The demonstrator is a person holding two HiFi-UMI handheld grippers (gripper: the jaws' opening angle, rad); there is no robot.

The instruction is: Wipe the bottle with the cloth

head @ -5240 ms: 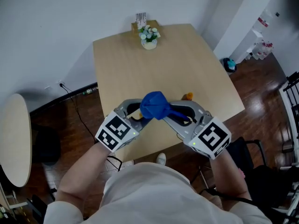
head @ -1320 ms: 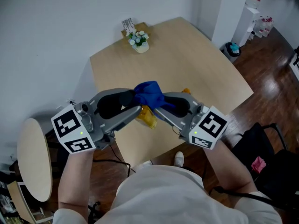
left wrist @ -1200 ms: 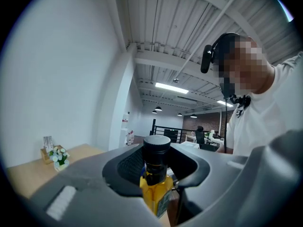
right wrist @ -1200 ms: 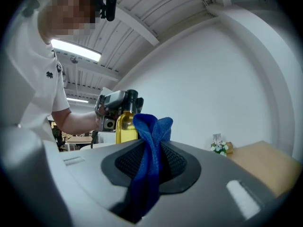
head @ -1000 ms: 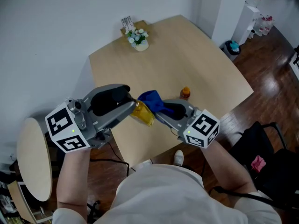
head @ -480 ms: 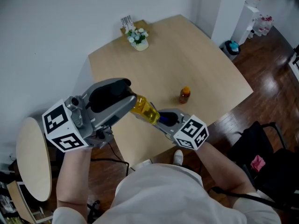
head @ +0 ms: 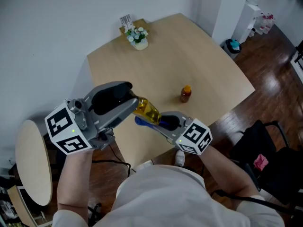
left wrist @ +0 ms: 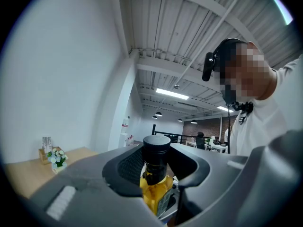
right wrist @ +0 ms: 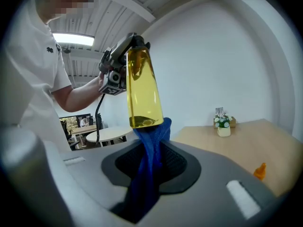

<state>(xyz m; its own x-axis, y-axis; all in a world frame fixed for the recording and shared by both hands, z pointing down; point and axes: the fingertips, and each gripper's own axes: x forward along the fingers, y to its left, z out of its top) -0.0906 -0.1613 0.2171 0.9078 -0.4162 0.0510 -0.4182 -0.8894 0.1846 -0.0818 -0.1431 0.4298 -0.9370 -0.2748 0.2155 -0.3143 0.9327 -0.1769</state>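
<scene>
A clear bottle of yellow liquid (head: 147,111) with a black cap (left wrist: 156,145) is held up in the air, my left gripper (head: 134,106) shut on its neck. In the right gripper view the bottle (right wrist: 141,89) hangs base-down in front of the wall. My right gripper (head: 163,123) is shut on a blue cloth (right wrist: 150,160), whose upper end touches the bottle's base. In the head view only a little of the cloth (head: 140,122) shows below the bottle.
The wooden table (head: 208,74) lies below with a small orange-capped bottle (head: 185,93) near its right side and a white flower pot (head: 138,36) beside a card holder (head: 126,21) at the far edge. A round side table (head: 31,164) stands at left.
The cloth has slid down from around the bottle's middle to its base as my right gripper pulled back toward me. The left gripper keeps the bottle raised.
</scene>
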